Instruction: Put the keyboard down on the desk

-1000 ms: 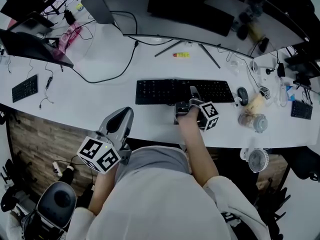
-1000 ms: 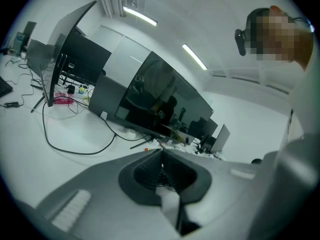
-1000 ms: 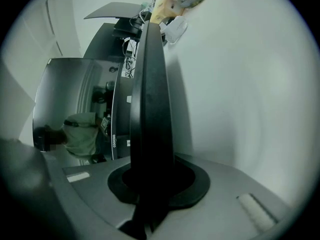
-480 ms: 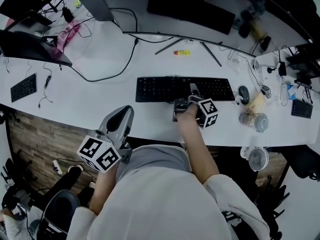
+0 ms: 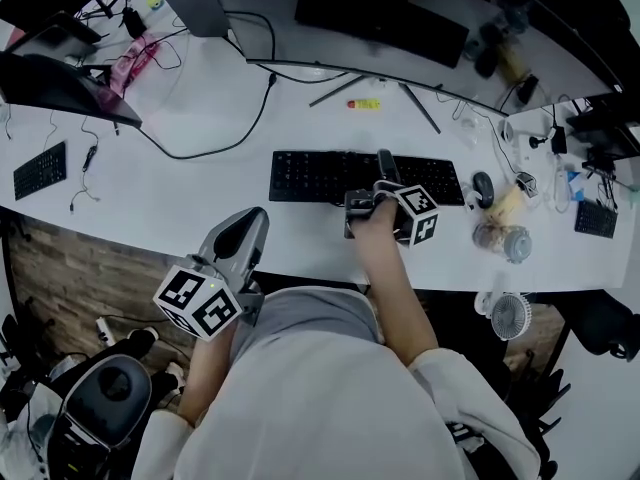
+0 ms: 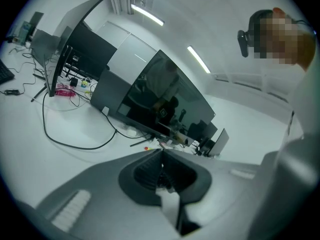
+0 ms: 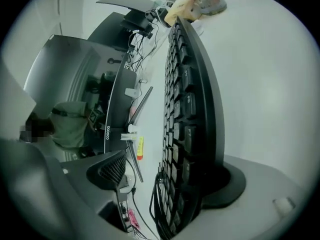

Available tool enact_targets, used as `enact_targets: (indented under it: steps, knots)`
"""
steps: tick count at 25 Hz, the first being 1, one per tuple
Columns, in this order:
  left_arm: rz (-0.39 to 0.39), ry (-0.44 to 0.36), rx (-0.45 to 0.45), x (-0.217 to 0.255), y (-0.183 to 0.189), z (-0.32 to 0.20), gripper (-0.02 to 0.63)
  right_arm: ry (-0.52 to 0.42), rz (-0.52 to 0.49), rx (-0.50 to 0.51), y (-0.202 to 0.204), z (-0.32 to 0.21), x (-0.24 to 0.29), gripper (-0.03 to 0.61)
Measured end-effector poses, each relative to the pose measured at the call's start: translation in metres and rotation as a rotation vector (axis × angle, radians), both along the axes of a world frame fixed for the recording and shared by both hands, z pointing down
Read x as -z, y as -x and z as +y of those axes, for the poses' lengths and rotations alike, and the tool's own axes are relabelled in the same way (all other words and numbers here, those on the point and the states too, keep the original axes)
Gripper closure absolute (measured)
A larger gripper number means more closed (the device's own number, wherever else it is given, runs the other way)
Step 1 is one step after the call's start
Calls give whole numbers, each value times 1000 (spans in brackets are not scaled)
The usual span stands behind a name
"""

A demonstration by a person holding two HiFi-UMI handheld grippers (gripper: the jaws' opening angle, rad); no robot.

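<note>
- Black keyboard (image 5: 365, 177) lies flat on the white surface (image 5: 200, 198), lengthwise in front of the monitor (image 5: 380, 18). That is where someone seated here would want it.
- The right gripper (image 7: 167, 178) is at the keyboard's near long edge, rolled onto its side so one finger can sit above the keys and the other below the case.
- Its fingers (image 7: 112, 170) have just been opening and now stand wide apart. The keyboard edge is between them, the key-side finger clear of the keys. The other finger is close against the underside, though I can't say it presses.
- I'd judge the putting-down as good as done: the surface carries the keyboard, not the grip. What's left is to draw the fingers straight back off the edge without dragging it.
- The mouse (image 5: 485, 190) sits beyond the fingers, just past the keyboard's right end, so a sideways nudge could knock it.
- The left gripper (image 6: 161, 160) is held low near the person's lap, short of the surface edge. Its fingers are together with nothing between them, kept out of the way because one hand is enough here.
</note>
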State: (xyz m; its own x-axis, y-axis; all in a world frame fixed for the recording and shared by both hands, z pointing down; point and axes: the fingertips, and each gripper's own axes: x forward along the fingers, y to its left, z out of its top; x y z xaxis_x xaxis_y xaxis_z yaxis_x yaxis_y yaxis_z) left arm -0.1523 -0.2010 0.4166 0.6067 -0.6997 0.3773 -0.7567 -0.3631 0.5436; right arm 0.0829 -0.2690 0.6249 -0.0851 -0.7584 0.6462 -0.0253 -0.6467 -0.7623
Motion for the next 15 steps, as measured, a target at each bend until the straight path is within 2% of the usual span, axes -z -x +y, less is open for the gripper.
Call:
enact_targets:
  steps: [7,15]
  knots:
    - [26,-8,-11,-1,-1,3,614,4,-87,-36,11,14,-3,129]
    - [45,-12,-20,1,-7,8,614,-17,-136,-34,13,27,5,130]
